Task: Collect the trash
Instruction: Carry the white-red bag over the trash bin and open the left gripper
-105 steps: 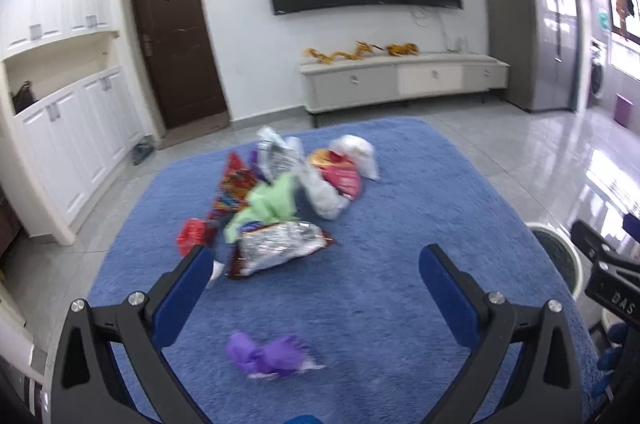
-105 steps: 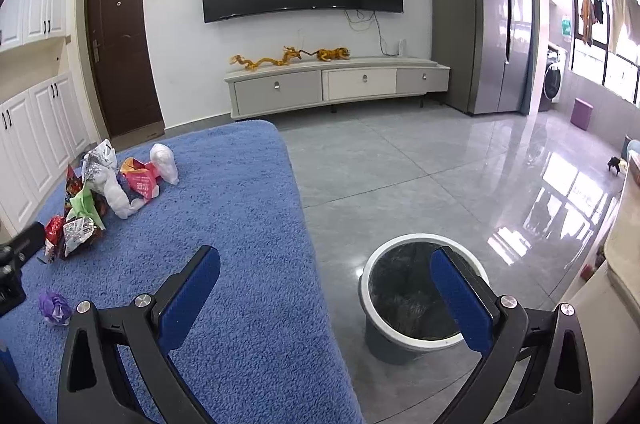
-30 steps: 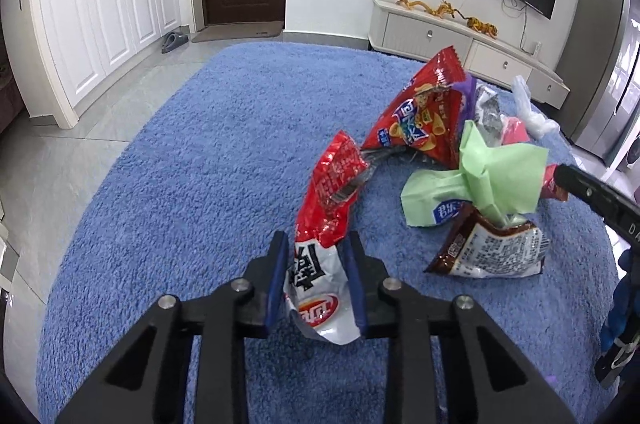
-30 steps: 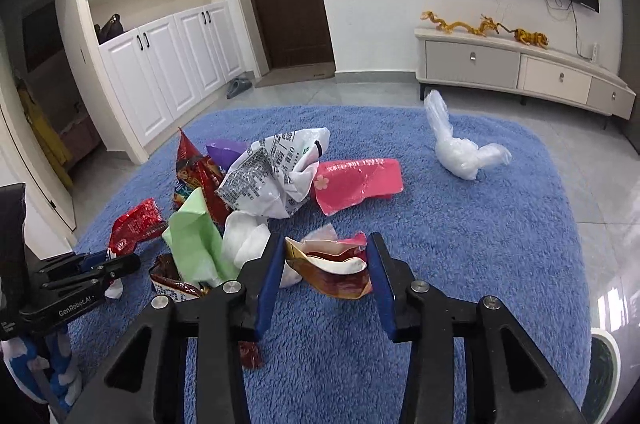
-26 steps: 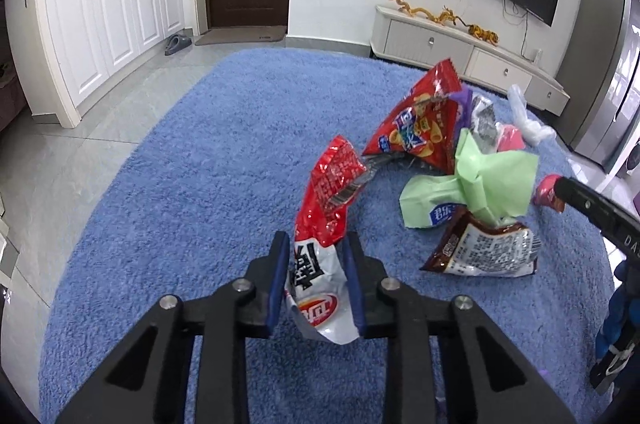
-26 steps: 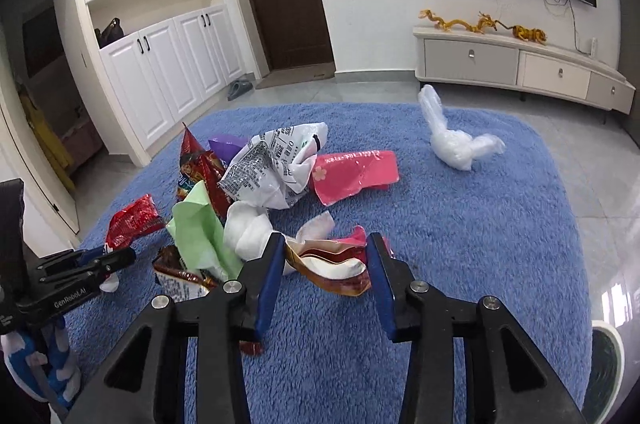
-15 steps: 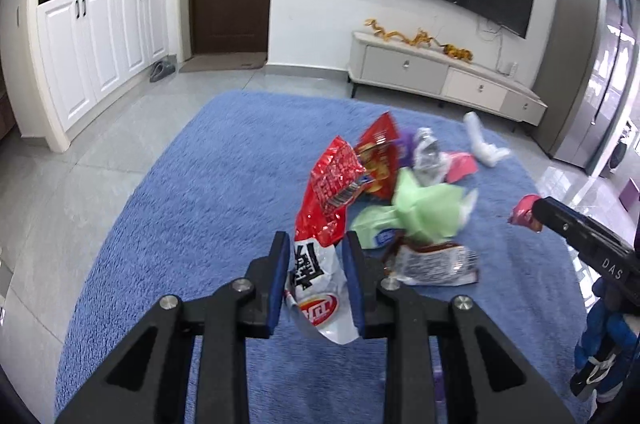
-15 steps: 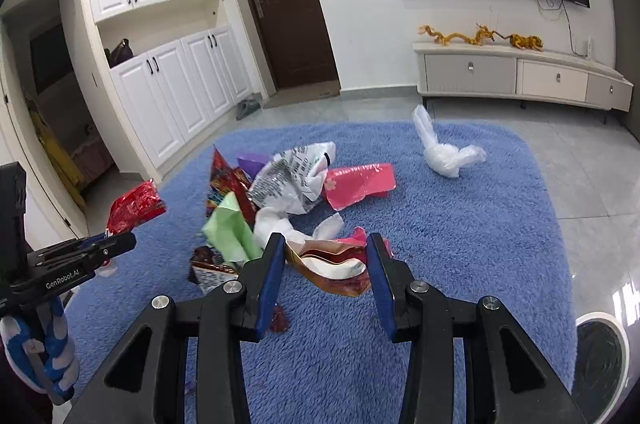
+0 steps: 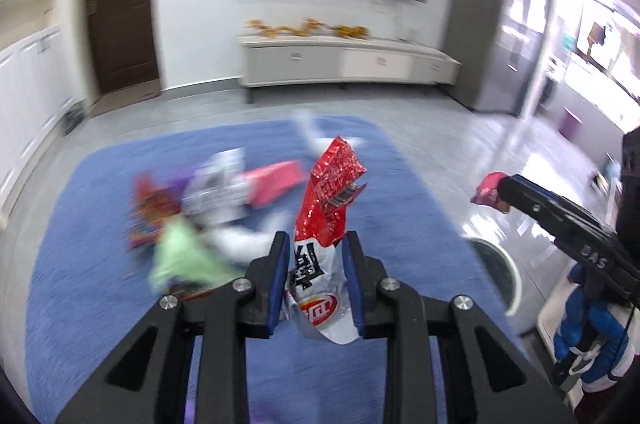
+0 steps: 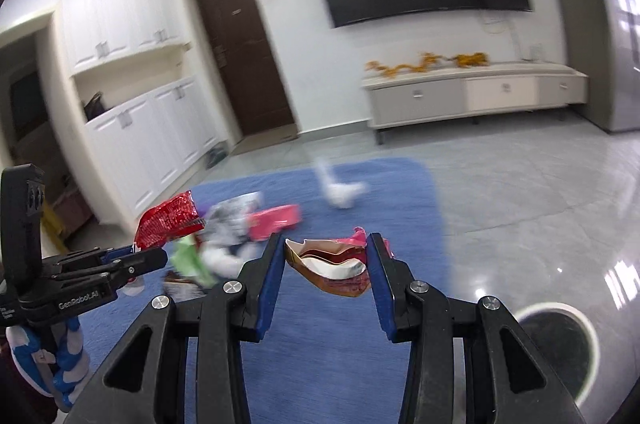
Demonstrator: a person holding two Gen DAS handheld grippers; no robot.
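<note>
My left gripper (image 9: 316,256) is shut on a red and white chip bag (image 9: 326,200) and holds it up above the blue rug (image 9: 80,244). My right gripper (image 10: 326,260) is shut on a crumpled gold and pink wrapper (image 10: 332,266), also lifted off the rug (image 10: 400,208). The left gripper with its red bag (image 10: 168,224) shows at the left of the right wrist view. The right gripper's tip with the pink wrapper (image 9: 490,190) shows at the right of the left wrist view. A round bin (image 10: 556,344) stands on the tiles at lower right; its rim (image 9: 500,276) shows in the left view.
A blurred pile of wrappers (image 9: 208,208) lies on the rug, with a green bag (image 9: 180,256), a pink packet (image 10: 276,220) and a white plastic bag (image 10: 340,192). A TV cabinet (image 10: 472,96) stands at the far wall. White cupboards (image 10: 148,136) line the left.
Both grippers have lifted higher and swung right with their wrappers. The pile has slid left in view and the bin has come into view at lower right.
</note>
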